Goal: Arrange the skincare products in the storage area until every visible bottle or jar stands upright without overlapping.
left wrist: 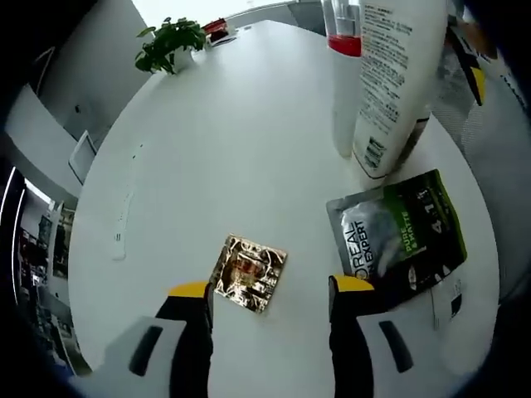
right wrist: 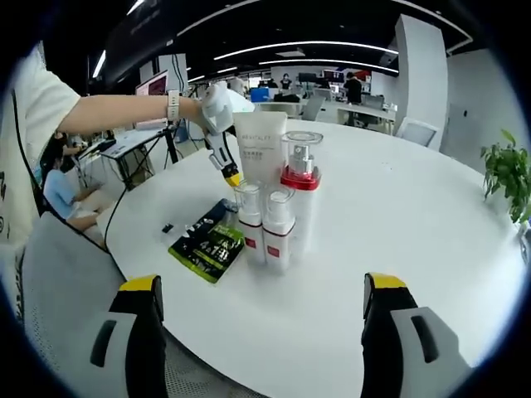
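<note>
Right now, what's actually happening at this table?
A person is tidying skincare products on a round white table with a gripper in each hand. The left gripper is open, hovering over a small gold foil sachet lying flat, beside a dark green sachet that also lies flat. The right gripper is open too, held back from a cluster of upright bottles: a tall white tube, a red-collared pump bottle and two small bottles. Neither gripper holds anything.

Three pump bottles point(right wrist: 276, 224) with red bands stand together. There is one tall white tube point(right wrist: 259, 149), one green sachet point(right wrist: 207, 245), one gold sachet point(left wrist: 247, 272) and one potted plant point(left wrist: 170, 43).
</note>
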